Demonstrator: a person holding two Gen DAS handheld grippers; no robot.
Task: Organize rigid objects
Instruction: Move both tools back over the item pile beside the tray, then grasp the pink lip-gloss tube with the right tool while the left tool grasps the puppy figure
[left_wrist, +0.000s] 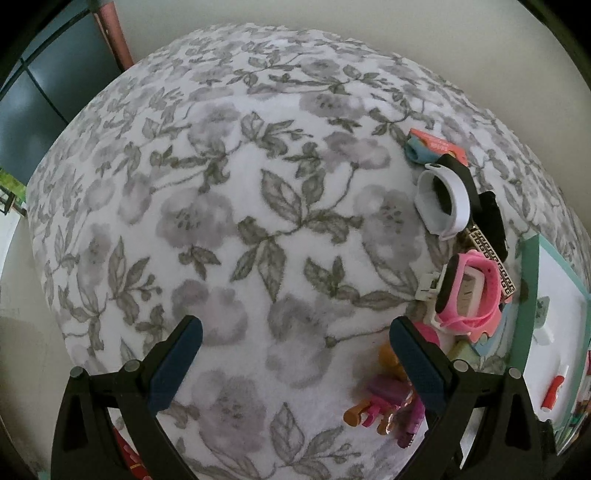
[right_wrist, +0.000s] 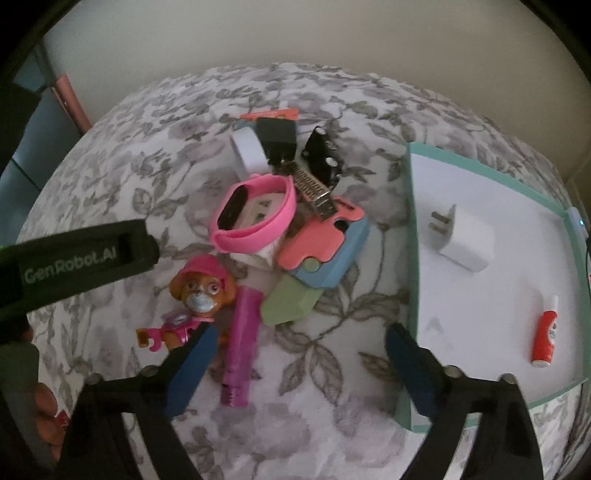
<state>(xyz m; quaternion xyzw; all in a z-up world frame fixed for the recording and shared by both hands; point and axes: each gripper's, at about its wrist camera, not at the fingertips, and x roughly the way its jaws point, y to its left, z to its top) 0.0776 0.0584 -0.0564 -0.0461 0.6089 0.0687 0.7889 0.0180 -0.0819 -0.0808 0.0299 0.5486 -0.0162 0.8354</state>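
Note:
A heap of small rigid items lies on a floral blanket (right_wrist: 332, 387): a pink watch (right_wrist: 255, 210), a white band (right_wrist: 247, 151), a black adapter (right_wrist: 277, 138), a pink-and-blue block (right_wrist: 325, 243), a green piece (right_wrist: 291, 299), a toy dog (right_wrist: 199, 295) and a purple tube (right_wrist: 240, 343). My right gripper (right_wrist: 303, 334) is open above the blanket; the purple tube lies just inside its left finger, untouched. My left gripper (left_wrist: 295, 326) is open over bare blanket, left of the toy dog (left_wrist: 384, 402) and pink watch (left_wrist: 469, 295).
A teal-rimmed tray (right_wrist: 413, 258) at the right holds a white charger (right_wrist: 461, 236) and a red tube (right_wrist: 545, 339). The left gripper's black housing (right_wrist: 85, 254) reaches in from the left, with a hand (right_wrist: 44, 402) below it. Behind the bed is a pale wall.

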